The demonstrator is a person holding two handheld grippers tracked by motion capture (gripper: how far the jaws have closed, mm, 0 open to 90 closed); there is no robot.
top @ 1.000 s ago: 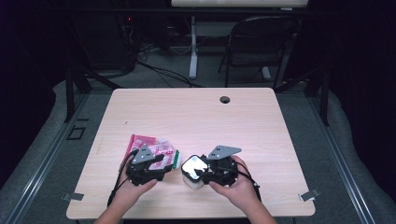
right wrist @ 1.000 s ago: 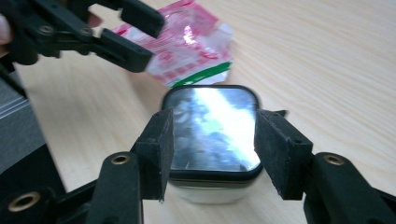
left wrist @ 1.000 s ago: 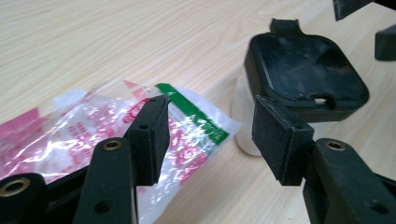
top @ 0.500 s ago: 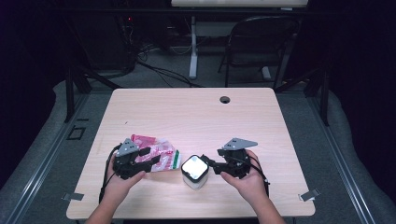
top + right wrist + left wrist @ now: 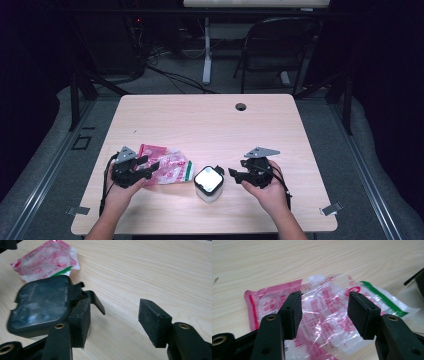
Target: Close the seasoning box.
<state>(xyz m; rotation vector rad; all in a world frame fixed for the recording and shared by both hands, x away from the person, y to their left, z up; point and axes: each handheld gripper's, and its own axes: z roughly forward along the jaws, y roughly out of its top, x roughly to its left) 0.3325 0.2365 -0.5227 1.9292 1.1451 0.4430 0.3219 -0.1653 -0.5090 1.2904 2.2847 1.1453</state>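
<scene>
since the lidded container (image 5: 208, 183) is sitting alone near the front edge of the table (image 5: 210, 120), with its lid on and a black latch sticking out to the right, i'd guess the packing is pretty much done. left of it, close by, lies the crinkly pink and green plastic bag (image 5: 167, 167), looking flat and empty. a second ago both grippers were crowded right up to the container, now they've pulled apart sideways. the right gripper (image 5: 234, 173) has just been opening its jaws; they stand wide with nothing between them, just right of the container. the left gripper (image 5: 151, 166) hangs over the bag, jaws spread, not pinching it. next up is probably grabbing the bag.
</scene>
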